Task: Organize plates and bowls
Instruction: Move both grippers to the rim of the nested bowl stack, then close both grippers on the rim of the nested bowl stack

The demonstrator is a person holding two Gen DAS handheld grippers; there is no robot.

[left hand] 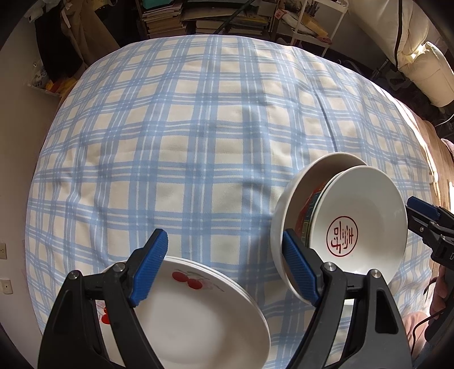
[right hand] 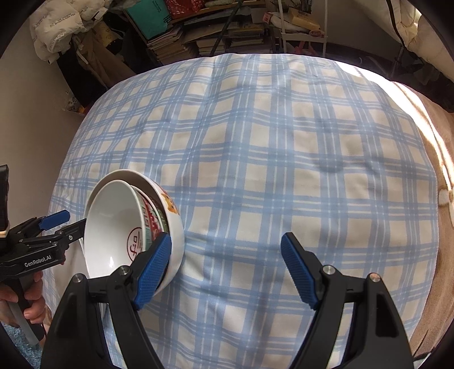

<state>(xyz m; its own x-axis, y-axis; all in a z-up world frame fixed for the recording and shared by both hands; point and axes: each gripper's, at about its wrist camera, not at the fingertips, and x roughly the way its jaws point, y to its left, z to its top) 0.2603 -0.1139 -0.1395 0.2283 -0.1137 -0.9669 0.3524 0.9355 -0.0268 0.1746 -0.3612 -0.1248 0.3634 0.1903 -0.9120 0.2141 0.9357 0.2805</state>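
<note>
A stack of white plates with a cherry print [left hand: 198,315] lies on the blue plaid cloth [left hand: 198,142] under my left gripper [left hand: 227,269], which is open and empty above it. To its right stand nested bowls [left hand: 354,227]: an inner white bowl with a red seal mark and patterned outside, inside a larger white bowl. In the right wrist view the bowls [right hand: 119,227] sit at the lower left, beside the left finger of my right gripper [right hand: 227,269], which is open and empty. The other gripper [right hand: 54,221] shows left of the bowls.
The plaid cloth [right hand: 269,170] covers a wide soft surface. Shelves with books and papers [left hand: 212,17] stand behind its far edge. A white cushion [left hand: 420,62] is at the far right. A brown surface [right hand: 437,198] borders the cloth on the right.
</note>
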